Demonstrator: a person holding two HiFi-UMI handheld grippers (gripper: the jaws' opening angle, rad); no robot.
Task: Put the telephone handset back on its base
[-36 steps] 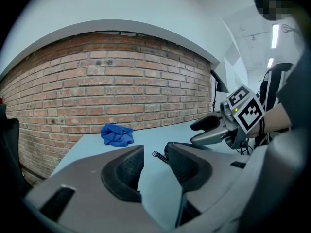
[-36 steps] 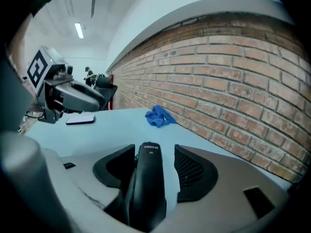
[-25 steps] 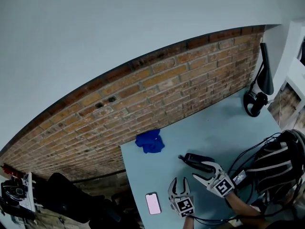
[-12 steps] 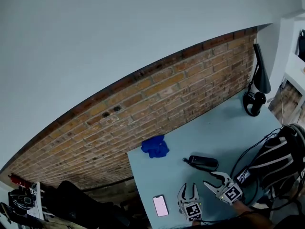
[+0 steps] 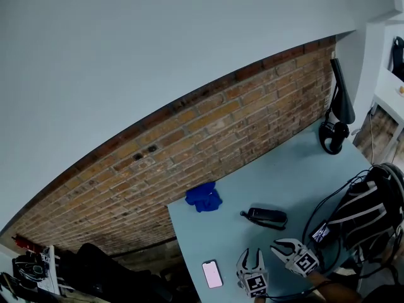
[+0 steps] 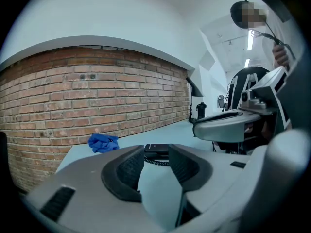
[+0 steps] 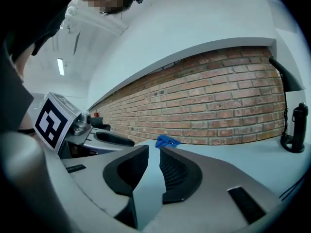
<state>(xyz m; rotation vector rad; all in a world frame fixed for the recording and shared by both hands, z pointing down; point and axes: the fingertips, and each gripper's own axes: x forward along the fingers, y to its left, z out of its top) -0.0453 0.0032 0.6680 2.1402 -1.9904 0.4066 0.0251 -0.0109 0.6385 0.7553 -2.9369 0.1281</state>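
The black telephone (image 5: 267,217) lies on the pale blue table (image 5: 297,169), and its handset seems to rest along the base. In the left gripper view it shows as a dark block (image 6: 156,150) with a coiled cord beyond the jaws. My right gripper (image 5: 279,245) hovers just short of it at the near edge; its jaws are closing with nothing between them. My left gripper (image 5: 251,255) stands open beside it, empty, pointing toward the telephone.
A blue cloth (image 5: 203,197) lies near the table's far left corner, by the brick wall. A smartphone (image 5: 213,273) lies left of the left gripper. A black desk lamp (image 5: 338,115) stands at the far right corner. Cables and a striped bag (image 5: 363,213) crowd the right side.
My right gripper has drawn back from the telephone toward the near edge and its jaws have narrowed. The telephone stays on the table. The left gripper has hardly moved.
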